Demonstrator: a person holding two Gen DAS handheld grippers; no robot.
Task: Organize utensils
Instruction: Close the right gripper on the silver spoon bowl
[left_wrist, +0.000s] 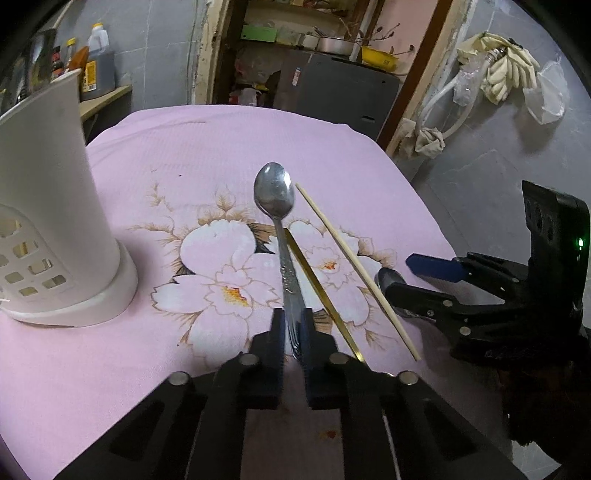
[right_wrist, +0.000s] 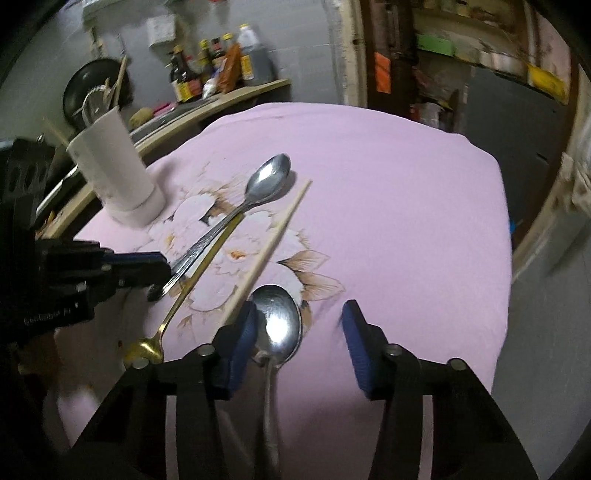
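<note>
Gripping spoon (left_wrist: 275, 192) handle, left gripper (left_wrist: 291, 332), bowl pointing away

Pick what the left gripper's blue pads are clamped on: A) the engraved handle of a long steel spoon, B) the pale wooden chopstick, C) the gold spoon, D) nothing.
A: the left gripper is shut on the long steel spoon, its handle between the pads.

Three spoons are in view: two steel spoons, one (right_wrist: 255, 192) to the left, another (right_wrist: 280, 325) nearer the camera, and one gold spoon (right_wrist: 147, 350). One wooden chopstick (right_wrist: 273, 243) lies between them. One white holder (right_wrist: 118, 173) stands on one pink cloth (right_wrist: 406, 221). Two grippers show.
</note>
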